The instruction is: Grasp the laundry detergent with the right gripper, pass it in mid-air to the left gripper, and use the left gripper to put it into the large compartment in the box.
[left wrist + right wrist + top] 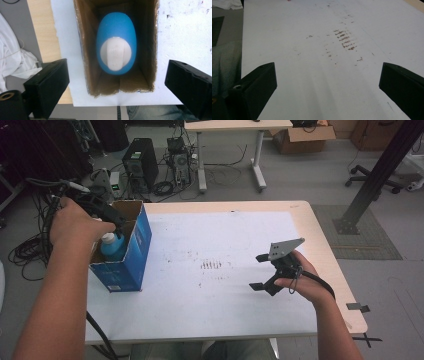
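The left tool point(116, 224) hangs straight above the open-topped blue cardboard box point(131, 265) at the left of the white-covered bench point(220, 295); in the left gripper view its two black jaws stand wide apart, one either side of the box mouth, with nothing between them; inside the box a blue oval plastic bottle with a white cap point(116, 51) stands upright, near filling the narrow brown interior. The right tool point(270, 272) is held low over the bare, scuffed middle-right of the bench, jaws likewise spread and empty.

Risks, as I judge them: the box walls sit close to the bottle, so a jaw lowered off-line could catch the cardboard rim and tip or drag the light box; the bottle's smooth rounded shoulders could squirt out of a pinch, so the cap looks the surer hold; with the right tool well apart, nothing steadies the box.
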`<move>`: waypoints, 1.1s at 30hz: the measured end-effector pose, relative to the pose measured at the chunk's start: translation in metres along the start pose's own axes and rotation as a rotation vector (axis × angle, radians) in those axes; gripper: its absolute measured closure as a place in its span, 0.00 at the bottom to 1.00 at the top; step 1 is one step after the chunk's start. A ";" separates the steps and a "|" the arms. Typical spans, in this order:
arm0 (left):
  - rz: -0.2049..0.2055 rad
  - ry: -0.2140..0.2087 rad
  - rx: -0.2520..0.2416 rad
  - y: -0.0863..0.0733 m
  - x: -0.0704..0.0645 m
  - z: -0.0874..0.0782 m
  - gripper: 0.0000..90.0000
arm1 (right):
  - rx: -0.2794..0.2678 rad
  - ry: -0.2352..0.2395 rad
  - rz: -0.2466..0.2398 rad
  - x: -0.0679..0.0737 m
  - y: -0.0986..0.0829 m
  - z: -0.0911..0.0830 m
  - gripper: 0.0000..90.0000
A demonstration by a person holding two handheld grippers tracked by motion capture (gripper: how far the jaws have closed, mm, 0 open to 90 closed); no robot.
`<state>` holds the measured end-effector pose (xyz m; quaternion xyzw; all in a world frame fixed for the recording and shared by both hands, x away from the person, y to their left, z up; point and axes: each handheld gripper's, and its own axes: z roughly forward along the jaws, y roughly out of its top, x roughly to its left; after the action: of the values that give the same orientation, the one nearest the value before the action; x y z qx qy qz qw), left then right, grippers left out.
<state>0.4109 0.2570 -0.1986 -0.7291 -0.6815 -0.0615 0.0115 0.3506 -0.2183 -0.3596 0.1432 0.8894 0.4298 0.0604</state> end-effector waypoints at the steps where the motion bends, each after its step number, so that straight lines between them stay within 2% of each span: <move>1: 0.007 0.002 -0.004 0.000 -0.001 -0.002 0.04 | -0.001 0.000 -0.001 0.000 0.000 -0.001 0.02; 4: 0.032 0.006 -0.007 0.000 -0.003 -0.009 0.00 | 0.000 -0.002 -0.001 0.000 0.001 -0.003 0.02; 14: 0.142 -0.007 -0.054 0.004 -0.022 -0.038 0.00 | 0.020 -0.007 -0.005 -0.003 0.007 -0.011 0.02; 20: 0.278 -0.022 -0.105 0.005 -0.039 -0.055 0.00 | 0.044 -0.020 -0.015 -0.005 0.015 -0.021 0.02; 21: 0.319 -0.036 -0.118 0.005 -0.045 -0.060 0.00 | 0.052 -0.023 -0.022 -0.005 0.019 -0.024 0.02; 22: 0.319 -0.036 -0.118 0.005 -0.045 -0.060 0.00 | 0.052 -0.023 -0.022 -0.005 0.019 -0.024 0.02; 23: 0.338 -0.047 -0.125 0.005 -0.049 -0.062 0.00 | 0.058 -0.024 -0.025 -0.005 0.021 -0.025 0.02; 28: 0.439 -0.079 -0.126 0.003 -0.064 -0.068 0.00 | 0.087 -0.026 -0.048 -0.005 0.031 -0.030 0.02; 33: 0.562 -0.099 -0.115 0.000 -0.078 -0.069 0.00 | 0.133 -0.026 -0.070 -0.004 0.043 -0.034 0.02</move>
<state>0.4006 0.1723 -0.1386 -0.8908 -0.4481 -0.0587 -0.0464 0.3552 -0.2201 -0.3049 0.1212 0.9196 0.3656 0.0773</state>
